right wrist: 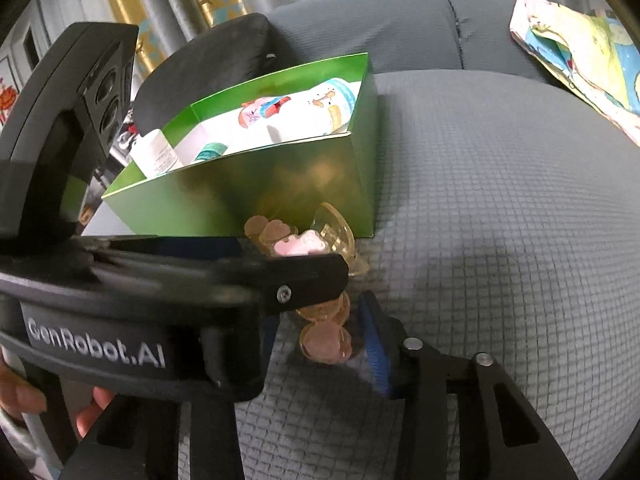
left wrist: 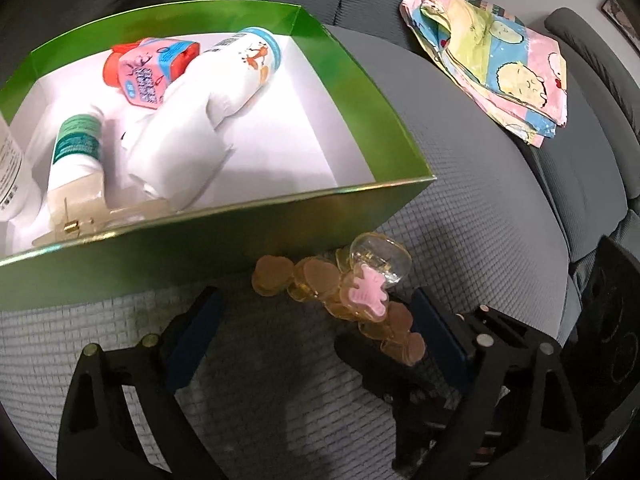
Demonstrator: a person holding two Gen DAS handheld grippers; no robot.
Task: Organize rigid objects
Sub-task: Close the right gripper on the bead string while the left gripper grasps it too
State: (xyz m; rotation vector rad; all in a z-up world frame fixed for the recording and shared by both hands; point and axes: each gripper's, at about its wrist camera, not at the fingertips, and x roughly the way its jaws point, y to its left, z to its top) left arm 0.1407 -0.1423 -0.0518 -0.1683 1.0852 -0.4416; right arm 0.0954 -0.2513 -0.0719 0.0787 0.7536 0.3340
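1. A green box (left wrist: pixel 224 236) with a white inside sits on a grey quilted sofa cushion (left wrist: pixel 460 208)
2. Inside the box lie white bottles (left wrist: pixel 240 80), a pink and red toy (left wrist: pixel 150 70), a green-labelled tube (left wrist: pixel 76 152) and a pale hair claw (left wrist: pixel 80 212)
3. An amber hair clip (left wrist: pixel 352 292) with a pink bear charm rests on the cushion, touching the front wall of the box
4. The left tool (left wrist: pixel 312 320) stands wide, its fingers on either side of the clip without pressing it
5. The right tool (right wrist: pixel 324 340) stands narrow around the near end of the clip; whether its pads press on it I cannot tell
6. A folded cartoon-print cloth (left wrist: pixel 500 60) lies well apart on the sofa, to the right
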